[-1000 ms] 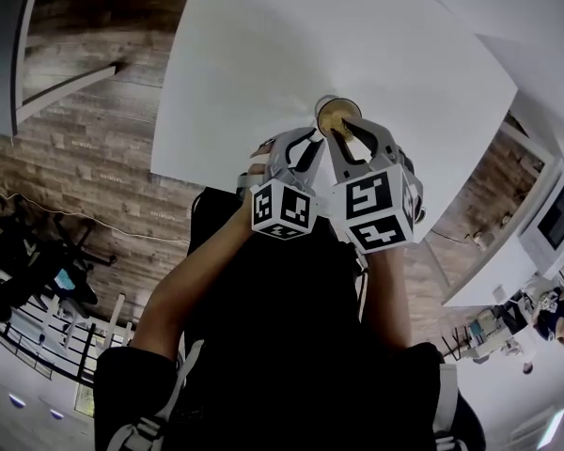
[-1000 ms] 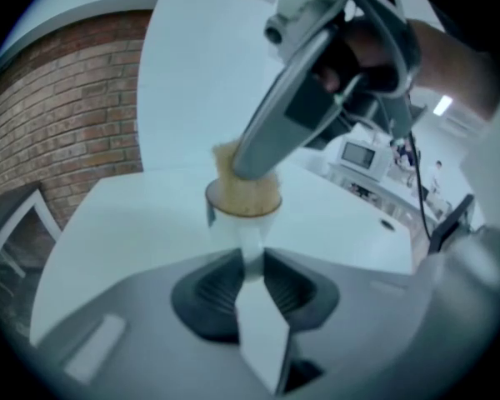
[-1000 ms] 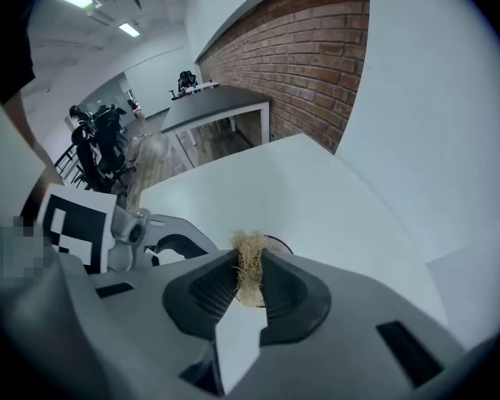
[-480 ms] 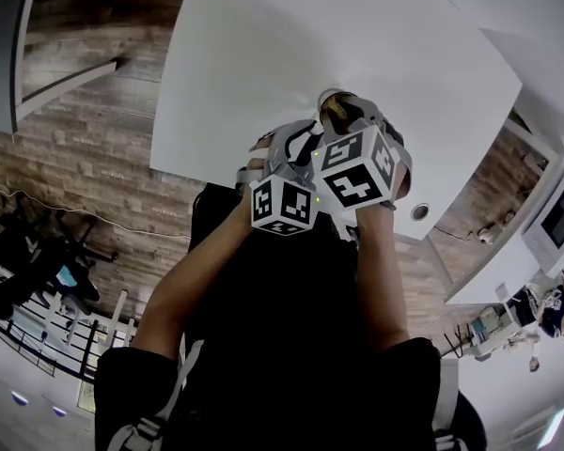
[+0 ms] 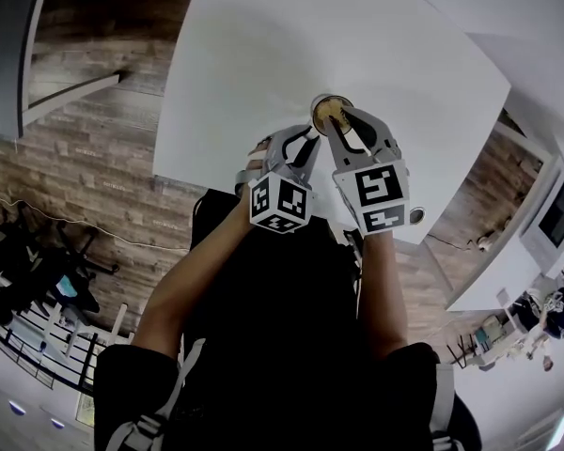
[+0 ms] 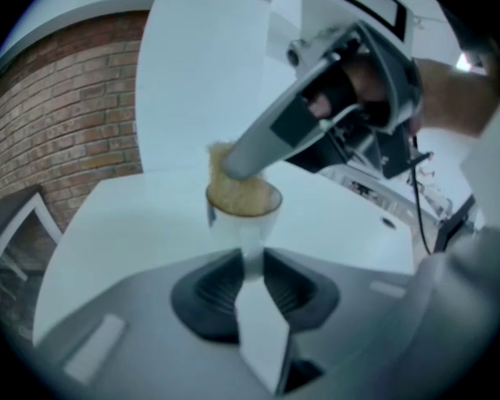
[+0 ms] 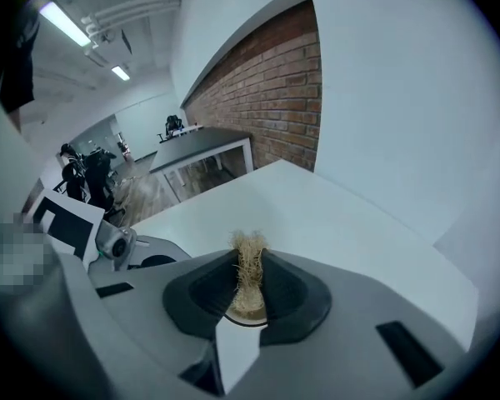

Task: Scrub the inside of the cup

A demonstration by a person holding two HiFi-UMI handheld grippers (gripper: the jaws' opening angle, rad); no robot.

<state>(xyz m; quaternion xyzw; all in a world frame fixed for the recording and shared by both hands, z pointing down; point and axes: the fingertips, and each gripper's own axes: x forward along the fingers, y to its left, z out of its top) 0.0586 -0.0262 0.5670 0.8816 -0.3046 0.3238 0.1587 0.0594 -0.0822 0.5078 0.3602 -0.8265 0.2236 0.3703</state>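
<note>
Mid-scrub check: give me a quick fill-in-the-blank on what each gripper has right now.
The left gripper is shut on the ____.
The right gripper is ____ on a tan fibrous scrubber.
The scrubber's lower end sits ____ the cup.
The table is ____.
Missing words: cup; shut; inside; white.

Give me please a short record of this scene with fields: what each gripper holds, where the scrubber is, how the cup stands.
left gripper: shut on the lower part of the cup
right gripper: shut on a fibre scrubber
scrubber place: pushed into the cup's mouth, filling it
cup pose: upright, over the white table; whether it rests on it cannot be told
</note>
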